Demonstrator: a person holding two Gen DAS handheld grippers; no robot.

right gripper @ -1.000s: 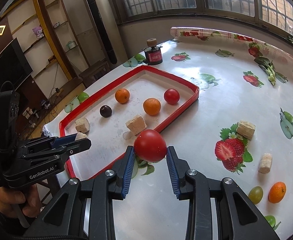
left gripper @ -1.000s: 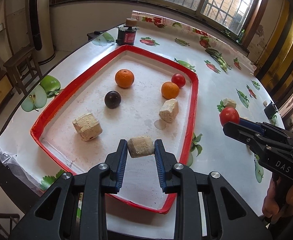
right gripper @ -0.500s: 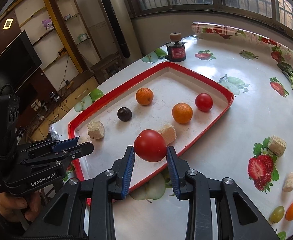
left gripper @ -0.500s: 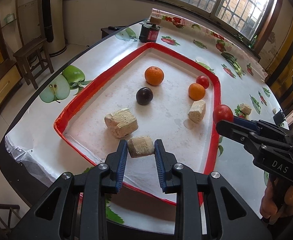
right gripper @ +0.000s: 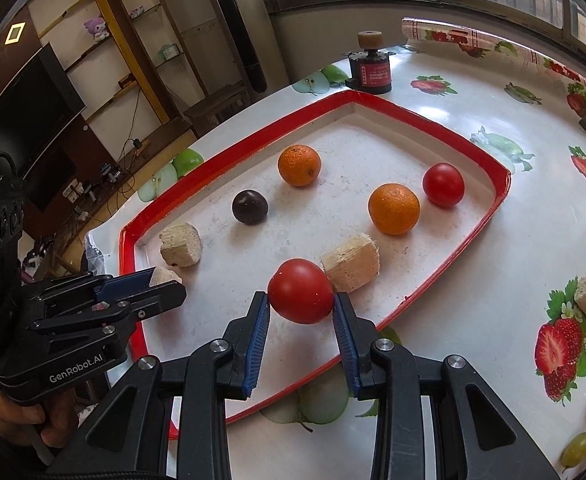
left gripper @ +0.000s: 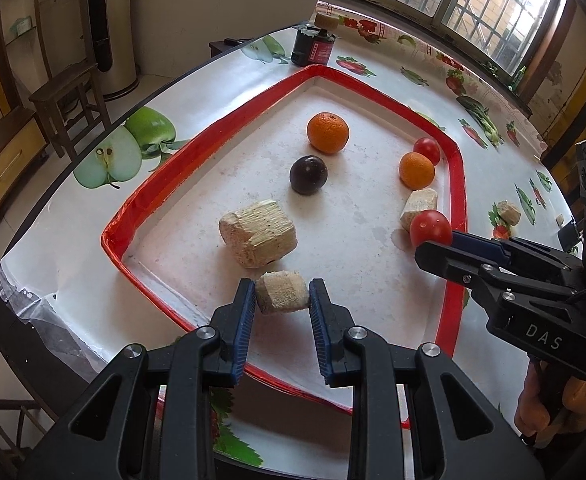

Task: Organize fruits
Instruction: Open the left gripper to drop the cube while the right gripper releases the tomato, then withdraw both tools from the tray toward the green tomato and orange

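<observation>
Both grippers now over tray (left gripper: pixel 455 184), before outside it. Left gripper (left gripper: pixel 281 300) clamps cane chunk (left gripper: pixel 281 293), right gripper (right gripper: pixel 301 312) clamps tomato (right gripper: pixel 300 290). Fruit-print tablecloth (right gripper: pixel 525 248), windows behind tray.

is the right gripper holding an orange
No, the right gripper is shut on a red tomato above the tray, while both oranges lie loose on the tray floor.
</observation>
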